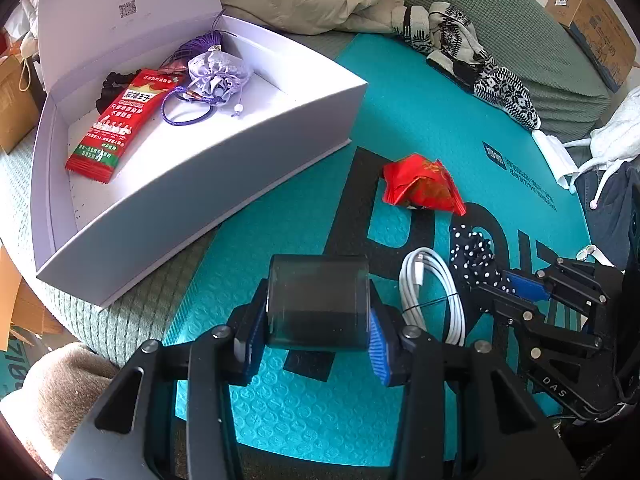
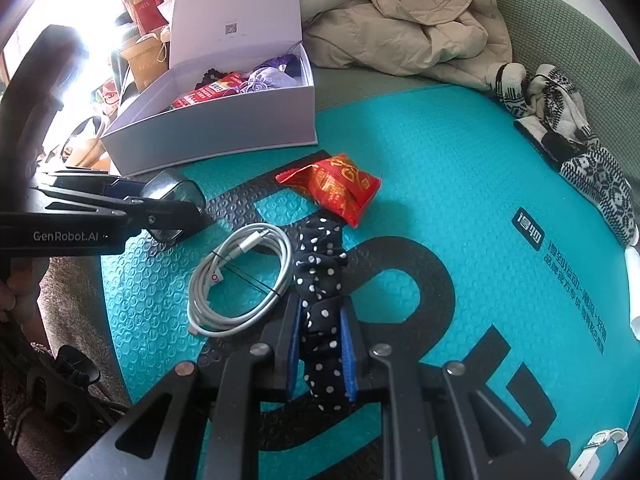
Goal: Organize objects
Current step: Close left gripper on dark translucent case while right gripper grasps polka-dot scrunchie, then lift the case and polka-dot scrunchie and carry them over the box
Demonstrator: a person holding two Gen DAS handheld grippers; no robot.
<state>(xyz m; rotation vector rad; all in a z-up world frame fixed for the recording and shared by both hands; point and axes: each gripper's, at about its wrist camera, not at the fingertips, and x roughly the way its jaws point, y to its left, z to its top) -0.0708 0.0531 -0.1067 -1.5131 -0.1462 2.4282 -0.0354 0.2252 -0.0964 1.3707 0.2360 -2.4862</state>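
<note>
Roughly halfway, I'd say. Left hand-held gripper [image 1: 318, 334] is clamped on a dark plastic case [image 1: 319, 300], right hand-held gripper [image 2: 322, 354] on a polka-dot scrunchie [image 2: 320, 280]. White cable [image 2: 240, 280] and red packet [image 2: 334, 188] wait on the mat [image 2: 460, 168]; the white box [image 1: 224, 168] beyond holds a snack bar [image 1: 120, 120] and pouch [image 1: 220, 72].
</note>
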